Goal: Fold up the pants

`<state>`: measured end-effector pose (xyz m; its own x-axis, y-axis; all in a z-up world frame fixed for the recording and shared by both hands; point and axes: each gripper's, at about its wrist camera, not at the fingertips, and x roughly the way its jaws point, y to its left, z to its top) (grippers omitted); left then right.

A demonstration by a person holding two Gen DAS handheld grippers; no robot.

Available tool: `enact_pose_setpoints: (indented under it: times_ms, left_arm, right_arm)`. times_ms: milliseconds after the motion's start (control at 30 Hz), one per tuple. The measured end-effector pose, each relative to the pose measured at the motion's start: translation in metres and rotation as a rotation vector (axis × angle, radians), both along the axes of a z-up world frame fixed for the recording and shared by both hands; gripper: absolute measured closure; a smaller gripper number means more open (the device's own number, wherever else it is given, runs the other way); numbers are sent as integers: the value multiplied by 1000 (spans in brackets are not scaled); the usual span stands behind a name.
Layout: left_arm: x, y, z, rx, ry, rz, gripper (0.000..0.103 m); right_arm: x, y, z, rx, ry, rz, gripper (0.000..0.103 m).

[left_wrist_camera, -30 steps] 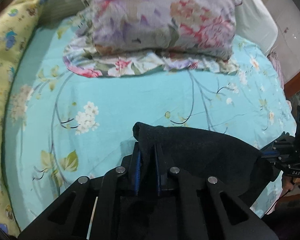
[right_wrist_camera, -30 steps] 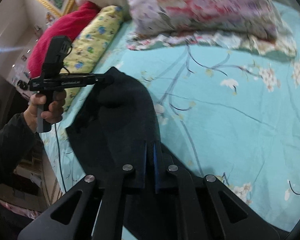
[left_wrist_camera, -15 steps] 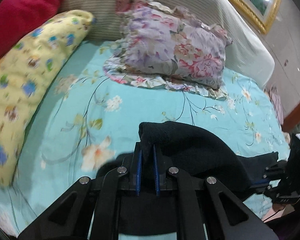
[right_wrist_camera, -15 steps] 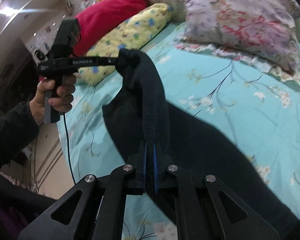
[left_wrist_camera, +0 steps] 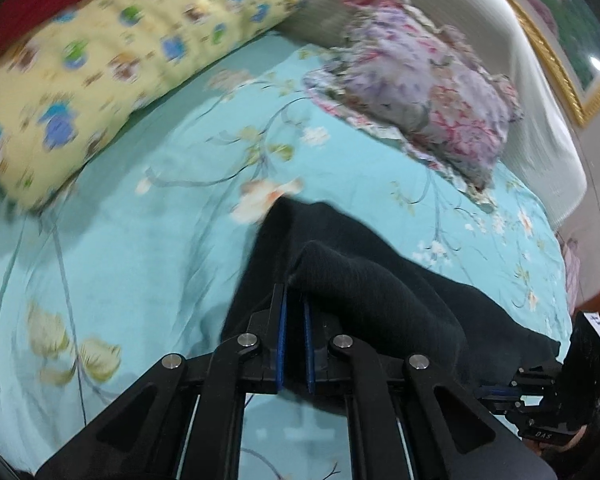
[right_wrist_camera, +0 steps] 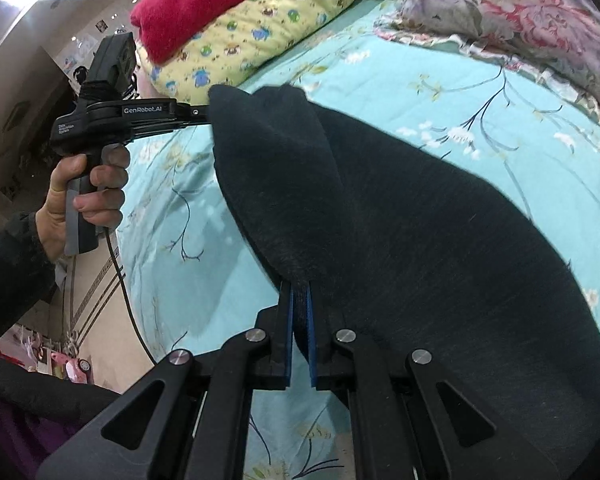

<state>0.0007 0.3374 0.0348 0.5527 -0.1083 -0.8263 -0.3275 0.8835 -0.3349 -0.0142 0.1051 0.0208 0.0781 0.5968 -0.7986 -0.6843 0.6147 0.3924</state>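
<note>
**Carrying the fold across the bed**

The pants (right_wrist_camera: 440, 216), black and fuzzy, lie partly on the bed (left_wrist_camera: 148, 248), toward its near edge, with one end lifted clear of the sheet. Both grippers are clamped on that lifted edge. The left gripper (left_wrist_camera: 294, 308) has its blue pads nipped tight on a bunched corner of cloth, jaws nearly closed. The right gripper (right_wrist_camera: 300, 308) is pinched just as narrowly on the other corner. From the right wrist view the left gripper shows again, held by a hand (right_wrist_camera: 84, 196) out over the bed's left side, and the cloth hangs as a loose fold between the two tools.

The step in hand looks like carrying this end over the part still lying flat, to halve the pants. To do it well:

- Keep both grips closed until the edge is down; the fabric is thick and soft, so it should hold, but a slack pinch could let a corner slide out.
- Keep the two grippers well apart, so the held edge stays taut and straight rather than sagging in the middle.
- Move both at the same height and pace, so the fold line runs square across the pants.
- Lay the edge onto the matching edge below, well short of the pillow (left_wrist_camera: 420, 92) at the head of the bed.
- Let go only once the cloth rests flat.
</note>
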Motion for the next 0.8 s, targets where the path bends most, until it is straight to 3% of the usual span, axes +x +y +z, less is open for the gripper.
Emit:
enact_pose_setpoints:
  times_ms: [167, 333, 633, 700, 800]
  left_arm:
    - [-18, 7, -7, -38, 17, 54, 97]
    - [-37, 6, -3, -69, 24, 85, 95]
    - [-47, -9, 15, -136, 4, 103, 70]
    - [-43, -12, 17, -146, 11, 121, 60]
    - [-37, -15, 18, -162, 16, 140, 54]
  right_arm:
    - [-2, -1, -7, -1, 45, -7, 92]
    - [-4, -4, -5, 27, 83, -19, 77]
    - [-11, -4, 17, 64, 44, -15, 74]
    - [-8, -6, 19, 70, 40, -27, 74]
    - [-2, -13, 25, 73, 24, -68, 74]
